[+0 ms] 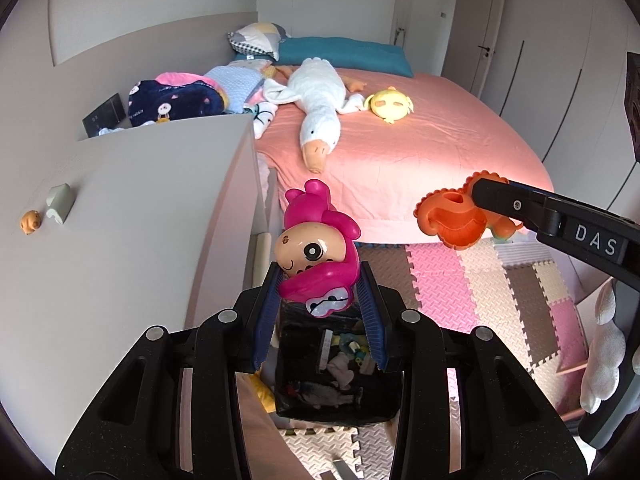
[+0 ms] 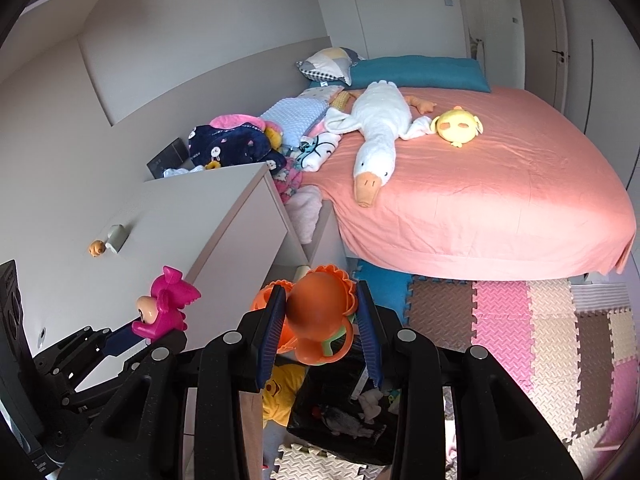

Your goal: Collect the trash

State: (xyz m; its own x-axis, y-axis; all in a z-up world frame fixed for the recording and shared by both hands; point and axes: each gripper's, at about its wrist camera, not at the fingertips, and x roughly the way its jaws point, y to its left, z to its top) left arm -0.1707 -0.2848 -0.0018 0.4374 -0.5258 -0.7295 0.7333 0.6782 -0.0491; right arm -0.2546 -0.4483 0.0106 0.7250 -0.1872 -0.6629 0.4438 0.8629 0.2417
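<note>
**Two toys in the air, bin waiting underneath**

Holding up a pink toy in the left gripper, fingers pressing in on its lower body from both sides, the doll's face tipping sideways above them. Carrying an orange toy in the right gripper, fingers closing narrow around its round body, green loops dangling below. Hovering both well above the floor, with the black bin sitting directly underneath each pair of fingers, beside the pale cabinet.

Showing a bin already part filled: crumpled grey and white scraps, plus a few small bits too dark to name. Looking, then, like a round well under way rather than just starting. Judging the present step as the drop: both pieces lifted, lined up over the opening, neither released yet.

Still waiting on the worktop of the cabinet: a small orange figure right beside a grey block, both untouched. Lying on the floor next to the bin, a yellow plush, half hidden by the right gripper. Spreading over the bed, a white goose, a yellow chick and a heap of clothes; not clear whether any of that counts as trash.

Leaving, at the least, two releases to come, then the worktop pieces.
</note>
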